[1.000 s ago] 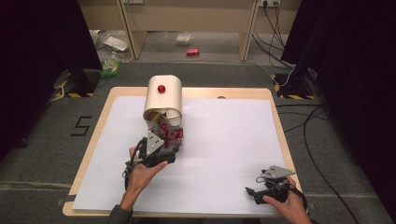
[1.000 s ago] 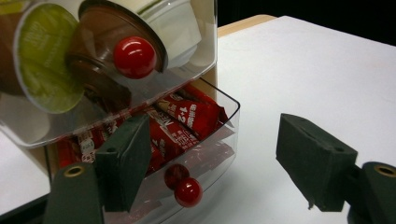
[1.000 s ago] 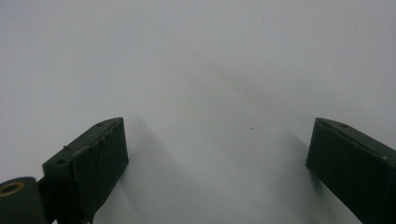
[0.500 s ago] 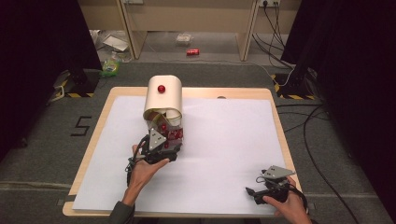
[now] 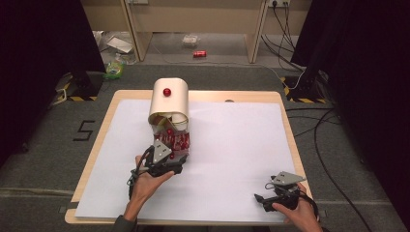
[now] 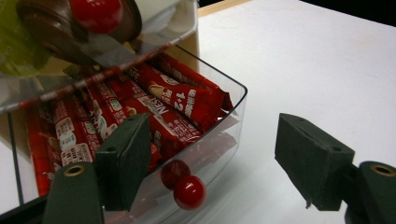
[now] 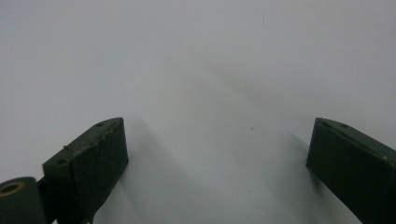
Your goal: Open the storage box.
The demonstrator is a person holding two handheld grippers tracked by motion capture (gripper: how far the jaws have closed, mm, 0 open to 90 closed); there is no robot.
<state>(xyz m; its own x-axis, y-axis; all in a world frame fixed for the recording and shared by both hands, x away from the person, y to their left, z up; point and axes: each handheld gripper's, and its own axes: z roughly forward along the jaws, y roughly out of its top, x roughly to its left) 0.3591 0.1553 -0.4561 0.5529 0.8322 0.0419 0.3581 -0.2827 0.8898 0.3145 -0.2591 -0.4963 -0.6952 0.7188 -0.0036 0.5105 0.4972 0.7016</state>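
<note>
Drawer [image 6: 219,121], clear plastic and pulled out from the cream box [image 5: 169,99], sits at the box's near side, packed with red sachets [image 6: 173,109]. Left gripper [image 5: 167,162] is at the drawer's front; its jaws stand wide, nothing pinched, one pad in front of the clear wall, the other off to the side over bare paper [image 6: 327,60], the red knob [image 6: 189,192] low between them. Risks, judged: closing from here could miss the knob, since it sits low and nearer one pad, or squeeze the thin wall and skew the drawer; a hard push could slide the light box on the paper; heaped sachets could catch under the box's lid edge and jam. Right gripper [image 5: 273,193], well off from the box, rests jaws wide, empty.
</note>
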